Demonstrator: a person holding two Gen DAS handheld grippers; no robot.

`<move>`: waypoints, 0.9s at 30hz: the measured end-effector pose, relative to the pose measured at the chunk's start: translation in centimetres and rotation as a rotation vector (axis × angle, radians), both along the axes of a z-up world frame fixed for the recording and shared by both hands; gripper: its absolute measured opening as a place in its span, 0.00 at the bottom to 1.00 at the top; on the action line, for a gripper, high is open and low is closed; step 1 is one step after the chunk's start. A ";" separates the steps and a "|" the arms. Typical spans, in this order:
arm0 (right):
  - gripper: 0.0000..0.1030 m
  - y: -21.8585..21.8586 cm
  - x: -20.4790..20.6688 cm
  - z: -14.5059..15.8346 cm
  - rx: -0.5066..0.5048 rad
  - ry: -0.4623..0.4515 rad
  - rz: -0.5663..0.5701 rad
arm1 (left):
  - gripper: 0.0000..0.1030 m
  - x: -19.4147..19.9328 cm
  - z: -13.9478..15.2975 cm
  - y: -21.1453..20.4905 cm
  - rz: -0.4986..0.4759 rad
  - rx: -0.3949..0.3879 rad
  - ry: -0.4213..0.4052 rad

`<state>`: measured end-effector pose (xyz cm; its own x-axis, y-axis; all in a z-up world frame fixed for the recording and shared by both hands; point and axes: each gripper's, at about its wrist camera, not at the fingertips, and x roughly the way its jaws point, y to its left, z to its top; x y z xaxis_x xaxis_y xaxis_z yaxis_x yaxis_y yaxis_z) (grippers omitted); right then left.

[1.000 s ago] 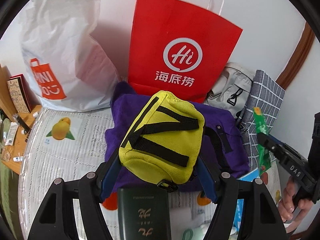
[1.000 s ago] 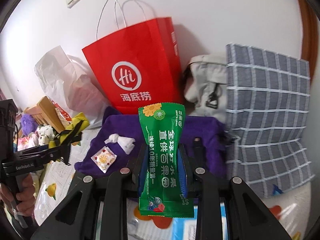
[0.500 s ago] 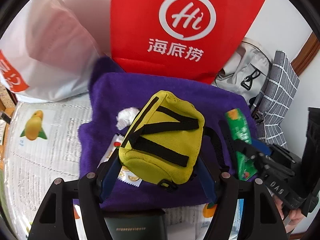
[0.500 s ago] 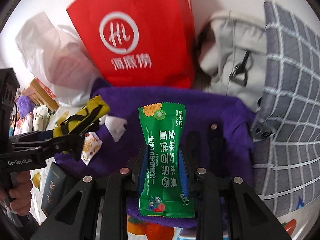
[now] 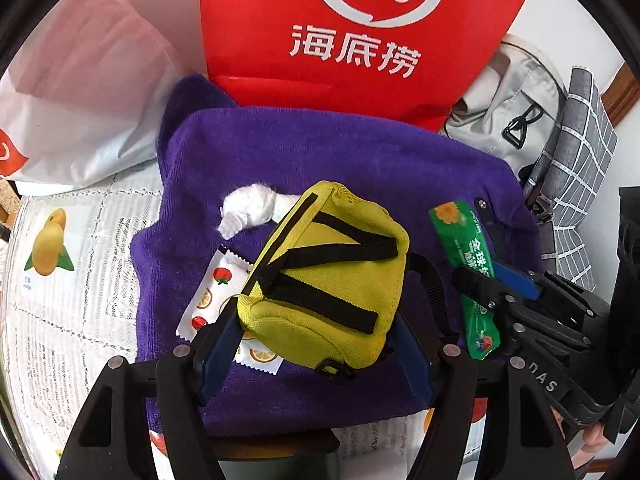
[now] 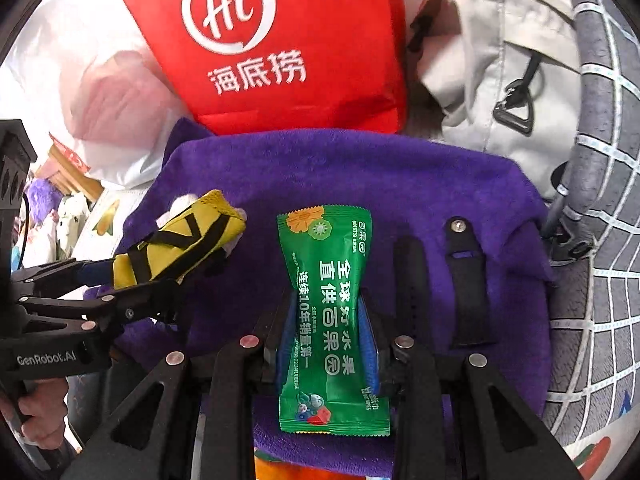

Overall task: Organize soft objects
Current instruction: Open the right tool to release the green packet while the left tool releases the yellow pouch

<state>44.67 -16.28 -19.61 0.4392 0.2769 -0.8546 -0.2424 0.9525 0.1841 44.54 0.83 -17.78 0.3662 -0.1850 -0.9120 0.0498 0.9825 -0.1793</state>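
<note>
1. The left tool (image 5: 320,344) is clamped on the yellow pouch (image 5: 326,292); its blue pads press both flanks of the pouch, which sits tilted between them, black straps facing the camera.
2. The right tool (image 6: 326,344) is clamped on the green wipes packet (image 6: 330,320) at its pinched waist, with the printed face up and the packet's far end projecting beyond the pads.
3. We judge the step in hand to be setting both items down on the purple towel (image 6: 360,176). We lower each tool until the item rests on the cloth before we part the pads, so that neither soft item drops or rolls.
4. We keep the pouch clear of the fruit-print sachet (image 5: 208,300) and the white wad (image 5: 252,208), which lie on the towel directly beneath and beyond it; a bare patch serves better.
5. We keep the packet left of the two black watch straps (image 6: 468,280) lying on the towel just beside it.
6. Both items hang over the towel; contact with it cannot be confirmed.
7. Behind the towel stand a red paper bag (image 5: 360,40), a grey bag (image 6: 500,60) and a checked cloth (image 6: 600,240).
</note>
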 end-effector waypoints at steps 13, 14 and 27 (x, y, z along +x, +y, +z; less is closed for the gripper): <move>0.36 0.6 0.2 -1.0 0.012 0.043 0.026 | 0.70 0.7 -0.7 -0.1 -0.011 -0.020 0.032; 0.39 0.5 0.2 -0.9 0.024 0.046 0.029 | 0.70 0.7 -0.8 -0.1 -0.015 -0.029 0.036; 0.51 -2.1 -0.9 1.7 0.046 -0.049 -0.043 | 0.78 -0.4 1.2 0.3 -0.023 -0.061 0.032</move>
